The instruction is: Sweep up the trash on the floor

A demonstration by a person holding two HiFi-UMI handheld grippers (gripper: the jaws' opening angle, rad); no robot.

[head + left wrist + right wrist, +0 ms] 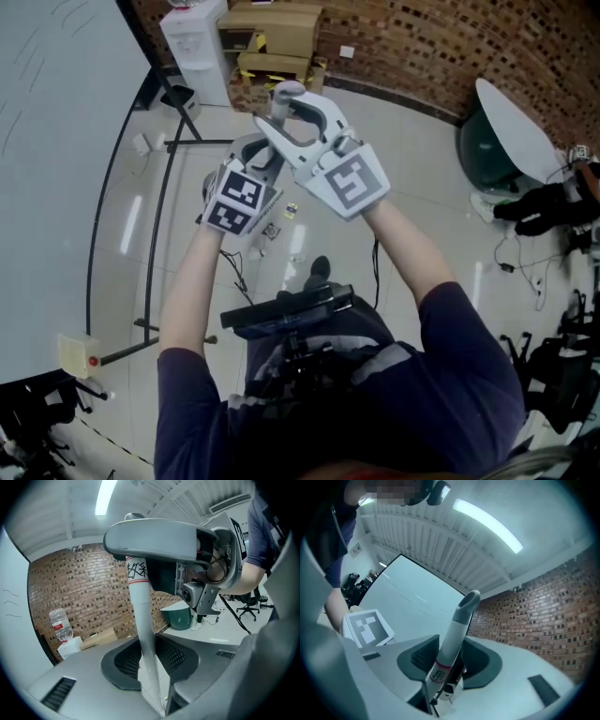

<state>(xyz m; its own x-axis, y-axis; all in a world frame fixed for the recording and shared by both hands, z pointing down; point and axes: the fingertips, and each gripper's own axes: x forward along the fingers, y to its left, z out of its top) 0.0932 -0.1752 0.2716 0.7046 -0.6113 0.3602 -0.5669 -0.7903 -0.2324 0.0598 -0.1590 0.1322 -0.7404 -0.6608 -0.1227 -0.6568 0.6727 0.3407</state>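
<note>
A white broom handle [140, 602] is held upright between two grippers above scattered trash [292, 211] on the tiled floor [412, 159]

The left gripper [150, 660] is clamped on the handle, while the jaws of the right gripper [450, 660] are set loosely round it higher up, a dark gap being left at one pad; the floor is hemmed by a whiteboard [47, 141] at the left, a water dispenser [194, 42] and cardboard boxes [277, 28] along the brick wall [450, 47], and a green bin [473, 150] and cables [516, 258] at the right; the trash is seen only in the head view, just below the grippers; the handle's grey cap [468, 603] is shown clearly only in the right gripper view, the dispenser's bottle [60, 624] and an office chair [251, 605] only in the left gripper view; the bin is covered by a white lid, so its contents cannot be told.
</note>
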